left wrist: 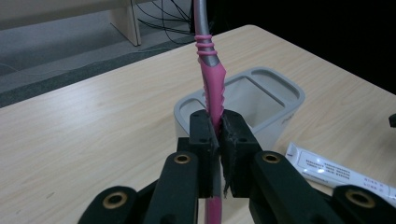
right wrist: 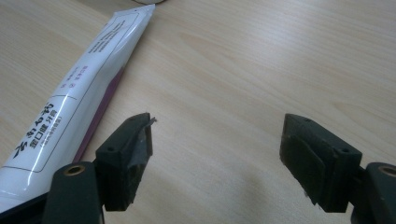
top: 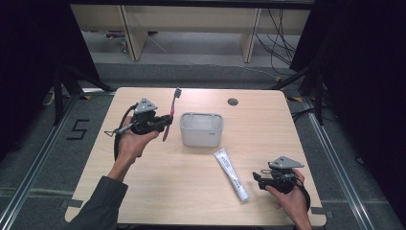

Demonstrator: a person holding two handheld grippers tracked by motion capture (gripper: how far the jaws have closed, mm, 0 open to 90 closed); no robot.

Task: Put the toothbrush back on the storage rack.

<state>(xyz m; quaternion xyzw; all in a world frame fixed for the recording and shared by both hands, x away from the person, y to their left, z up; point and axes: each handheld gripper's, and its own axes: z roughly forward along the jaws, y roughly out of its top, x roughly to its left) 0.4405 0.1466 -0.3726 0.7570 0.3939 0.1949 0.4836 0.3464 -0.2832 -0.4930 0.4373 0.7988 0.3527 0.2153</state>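
— How is the table (top: pixel 191 191) seen in the high view?
— From above, looking forward and down.
— And the gripper views?
— Each is taken low and close, along its own jaws. The toothpaste tube (right wrist: pixel 70 102) and holder (left wrist: pixel 275 93) are shared with the high view.

Layout on the pale wooden surface (top: pixel 158 187): the grey rectangular plastic holder (top: pixel 201 129) stands centrally. Left of it, the left tongs (top: pixel 167 120) grip a pink-and-grey toothbrush (top: pixel 170 115) held above the surface. The white toothpaste tube (top: pixel 231 174) lies before the holder, to its right; the right tongs (top: pixel 257 179), jaws apart, sit just right of the tube.
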